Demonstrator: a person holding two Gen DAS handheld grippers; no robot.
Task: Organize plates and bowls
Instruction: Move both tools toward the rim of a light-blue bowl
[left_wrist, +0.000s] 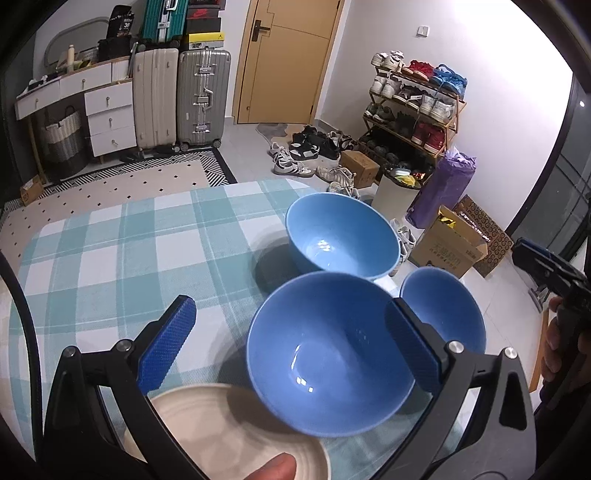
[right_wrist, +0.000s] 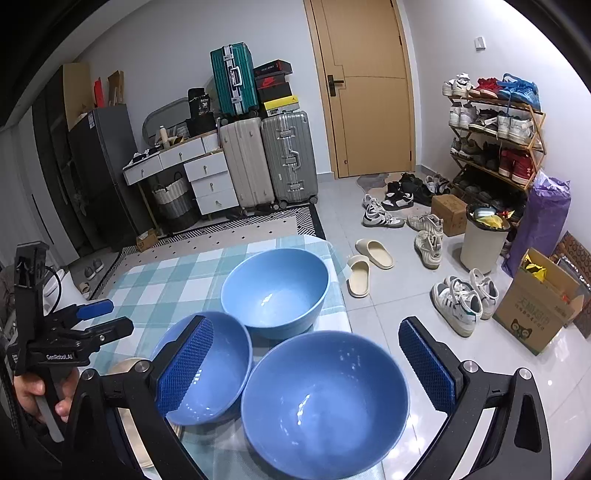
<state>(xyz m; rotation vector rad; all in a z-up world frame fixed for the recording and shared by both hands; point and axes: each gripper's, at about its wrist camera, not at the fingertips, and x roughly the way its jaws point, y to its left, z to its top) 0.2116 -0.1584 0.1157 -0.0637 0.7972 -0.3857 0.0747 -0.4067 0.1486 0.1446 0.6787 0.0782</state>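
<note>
Blue bowls (right_wrist: 275, 291), 3, clustered on checked tablecloth (left_wrist: 110, 251); left tongs (left_wrist: 291, 332) wide, right tongs (right_wrist: 306, 354) wide, both empty.

My left black two-finger gripper with blue textured pads (left_wrist: 291, 343) hangs with its jaws spread wide. My right black blue-padded gripper (right_wrist: 306, 365) gapes equally wide. My left hand (right_wrist: 35, 393) grips its handle.

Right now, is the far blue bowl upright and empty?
Yes. The far blue bowl sits upright on the checked tablecloth, opening upward; its inside shows only glare, no contents.
</note>
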